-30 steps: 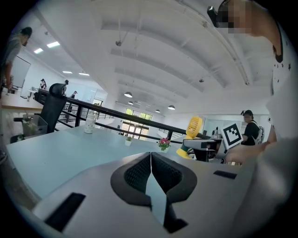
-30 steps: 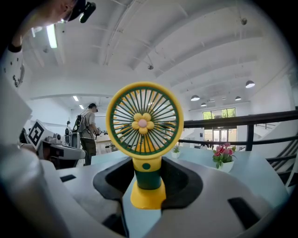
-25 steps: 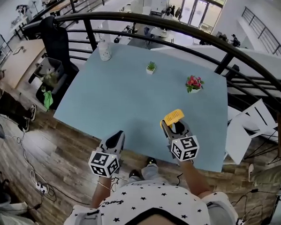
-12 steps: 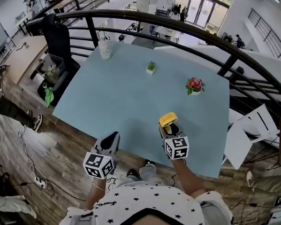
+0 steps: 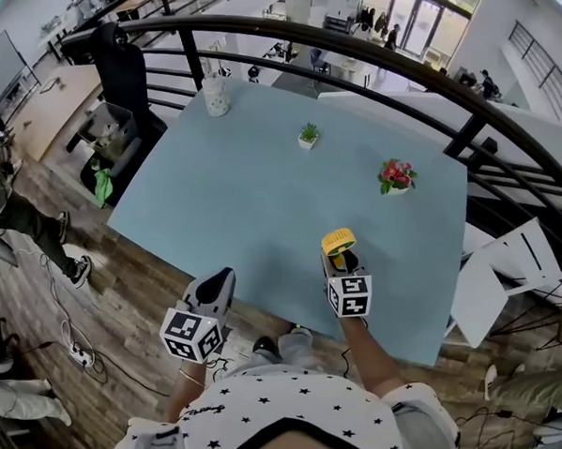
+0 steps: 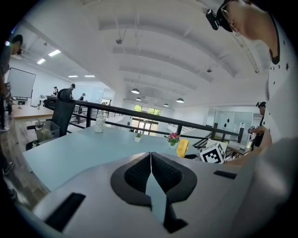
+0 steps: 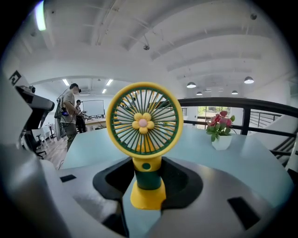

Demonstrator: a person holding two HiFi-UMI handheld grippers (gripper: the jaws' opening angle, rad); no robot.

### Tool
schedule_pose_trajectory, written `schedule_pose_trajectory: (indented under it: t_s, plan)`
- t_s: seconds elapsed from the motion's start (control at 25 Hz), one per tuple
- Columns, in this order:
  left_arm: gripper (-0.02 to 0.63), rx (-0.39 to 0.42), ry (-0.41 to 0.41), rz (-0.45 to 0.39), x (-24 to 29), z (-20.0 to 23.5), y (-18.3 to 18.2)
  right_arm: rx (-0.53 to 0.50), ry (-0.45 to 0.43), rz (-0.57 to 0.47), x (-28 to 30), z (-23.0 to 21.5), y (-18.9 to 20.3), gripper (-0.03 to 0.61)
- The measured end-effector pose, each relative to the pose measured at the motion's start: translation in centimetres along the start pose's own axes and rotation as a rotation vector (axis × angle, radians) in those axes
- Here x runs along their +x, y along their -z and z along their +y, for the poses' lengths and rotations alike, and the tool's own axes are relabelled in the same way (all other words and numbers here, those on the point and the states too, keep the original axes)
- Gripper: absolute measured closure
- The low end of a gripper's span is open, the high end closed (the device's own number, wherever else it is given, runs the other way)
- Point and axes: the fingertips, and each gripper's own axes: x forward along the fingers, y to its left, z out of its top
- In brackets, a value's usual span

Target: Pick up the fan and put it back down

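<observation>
The right gripper (image 5: pixel 339 255) clamps the fan (image 5: pixel 338 239) by the tabletop's (image 5: pixel 242 193) near edge. The left gripper (image 5: pixel 214 286) is closed and empty. Bare surface lies ahead.

The left gripper (image 5: pixel 224 276) is held just off the near edge of the pale blue surface (image 5: pixel 260 192), jaws pressed together and empty. The right gripper (image 5: pixel 340 260), forearm reaching across that edge, clamps the stem of a small yellow-and-green plastic fan (image 7: pixel 144 122).

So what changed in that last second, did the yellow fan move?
The right gripper, still clamped on the stem of the fan, has carried it down toward the table. The left gripper stayed shut and empty; the pink flowers, green plant and jar haven't moved.
</observation>
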Motion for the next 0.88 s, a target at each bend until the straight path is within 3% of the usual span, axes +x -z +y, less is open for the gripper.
schedule_pose_trajectory:
  t_s: [0.88]
  plan:
    - [0.584,0.018,0.029,0.002,1.2,0.3,-1.0,-0.031,0.051,0.047,1.3,-0.6,3.2,0.402]
